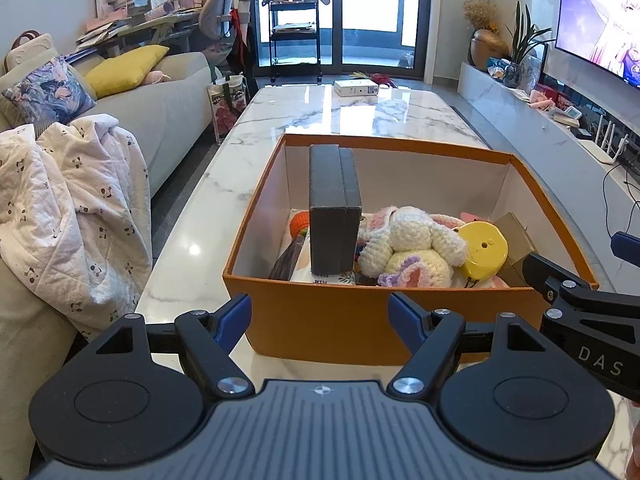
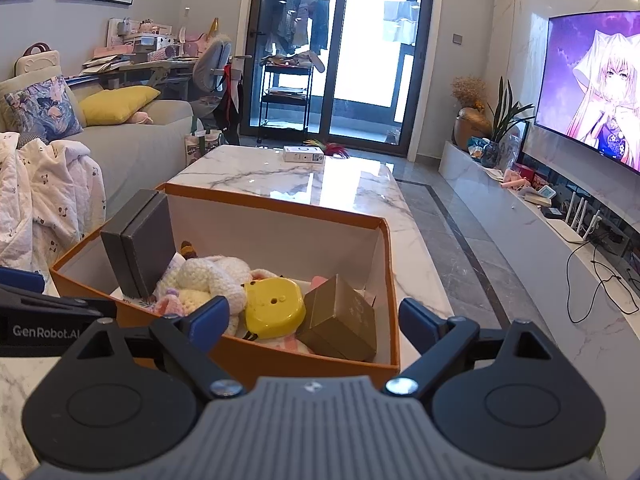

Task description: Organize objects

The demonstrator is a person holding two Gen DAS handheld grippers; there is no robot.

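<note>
An orange box (image 1: 256, 216) stands open on the marble table (image 1: 304, 108). Inside it a dark grey case (image 1: 334, 216) stands upright at the left. Beside it lie a crocheted plush (image 1: 408, 244), a yellow round gadget (image 1: 482, 250) and an olive carton (image 1: 516, 236). My left gripper (image 1: 320, 316) hangs open in front of the box's near wall, holding nothing. My right gripper (image 2: 314, 318) is open over the orange box's (image 2: 280, 204) near right corner, above the yellow gadget (image 2: 274, 308) and olive carton (image 2: 340, 316), gripping nothing. The grey case (image 2: 140, 244) and plush (image 2: 208, 280) lie to its left.
A small white box (image 1: 356, 88) sits at the table's far end. A sofa with a patterned quilt (image 1: 60, 208) runs along the left, with a shopping bag (image 1: 228, 104) by its end. A low TV bench (image 1: 520, 120) with cables runs along the right.
</note>
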